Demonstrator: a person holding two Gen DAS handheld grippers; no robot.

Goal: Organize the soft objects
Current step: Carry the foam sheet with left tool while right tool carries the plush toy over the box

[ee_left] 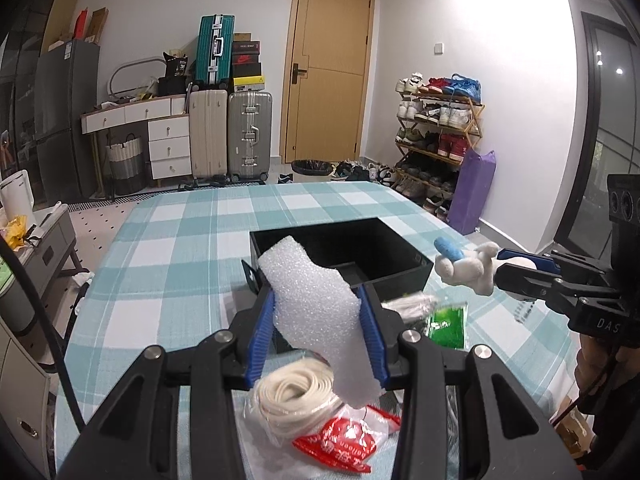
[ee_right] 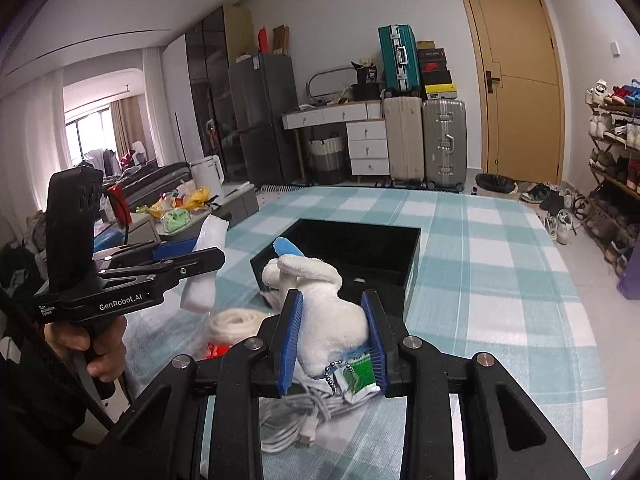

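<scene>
A: Above the checked table (ee_left: 180, 240), our left gripper (ee_left: 316, 320) pinches the foam piece (ee_left: 316, 300) before the black box (ee_left: 400, 276)

B: Beside it, our right gripper (ee_right: 334, 332) squeezes the plush toy (ee_right: 328, 316)

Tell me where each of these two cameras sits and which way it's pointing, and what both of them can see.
Left wrist: on the left gripper, looking along its fingers, shut on a white foam piece, toward the black box; right gripper enters from the right.
Right wrist: on the right gripper, shut on a white plush toy, facing the same box; left gripper and the hand holding it show at left.
Shared: box, checked tablecloth, white cord coil, door, suitcases.
</scene>
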